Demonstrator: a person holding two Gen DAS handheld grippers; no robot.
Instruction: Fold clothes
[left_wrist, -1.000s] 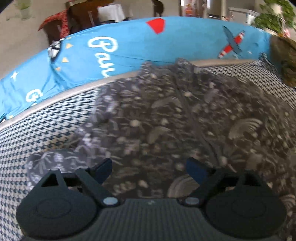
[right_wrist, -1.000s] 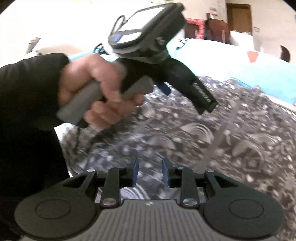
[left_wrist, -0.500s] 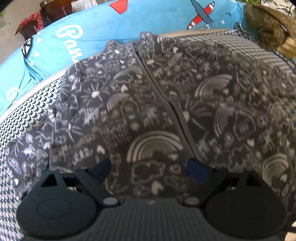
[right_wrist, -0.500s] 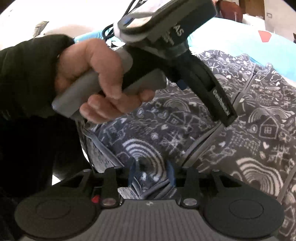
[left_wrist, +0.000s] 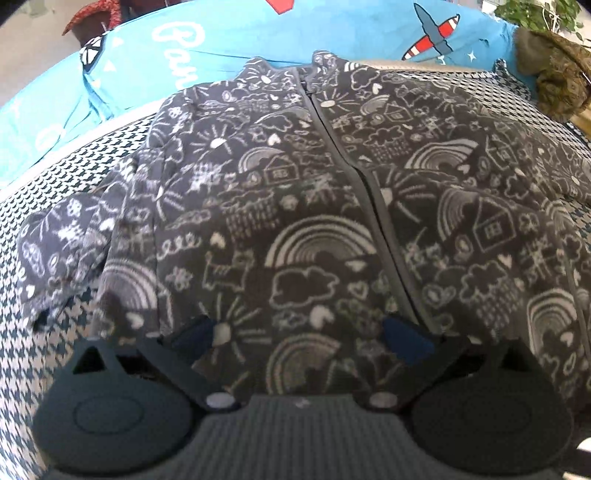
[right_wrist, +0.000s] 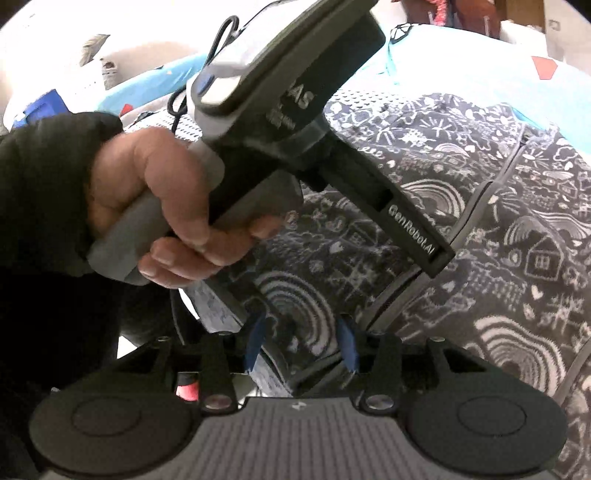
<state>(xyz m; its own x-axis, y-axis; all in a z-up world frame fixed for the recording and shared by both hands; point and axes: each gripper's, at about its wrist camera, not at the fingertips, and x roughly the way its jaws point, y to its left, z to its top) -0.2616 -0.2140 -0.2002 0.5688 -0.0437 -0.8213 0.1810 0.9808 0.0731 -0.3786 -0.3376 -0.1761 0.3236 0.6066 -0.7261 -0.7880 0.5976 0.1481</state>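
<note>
A dark grey zip jacket (left_wrist: 317, 229) with white doodle prints lies spread flat, zipper up, on a houndstooth cover (left_wrist: 40, 184). My left gripper (left_wrist: 299, 336) hovers open over its lower front, fingers wide apart and holding nothing. In the right wrist view the same jacket (right_wrist: 517, 229) fills the right side. My right gripper (right_wrist: 302, 345) sits at the jacket's hem, its fingers partly spread, with the hem's edge lying between them. A hand (right_wrist: 155, 195) in a black sleeve holds the left tool's handle just above the jacket.
Blue bedding (left_wrist: 240, 40) printed with an airplane and lettering lies beyond the jacket's collar. A brown fuzzy object (left_wrist: 557, 81) and a green plant (left_wrist: 535, 14) sit at the far right. The houndstooth cover extends to the left of the sleeve.
The jacket came to rest flat, and the left view has closed in over it. The right gripper's fingers have spread wider at the hem. The left gripper stayed open.
</note>
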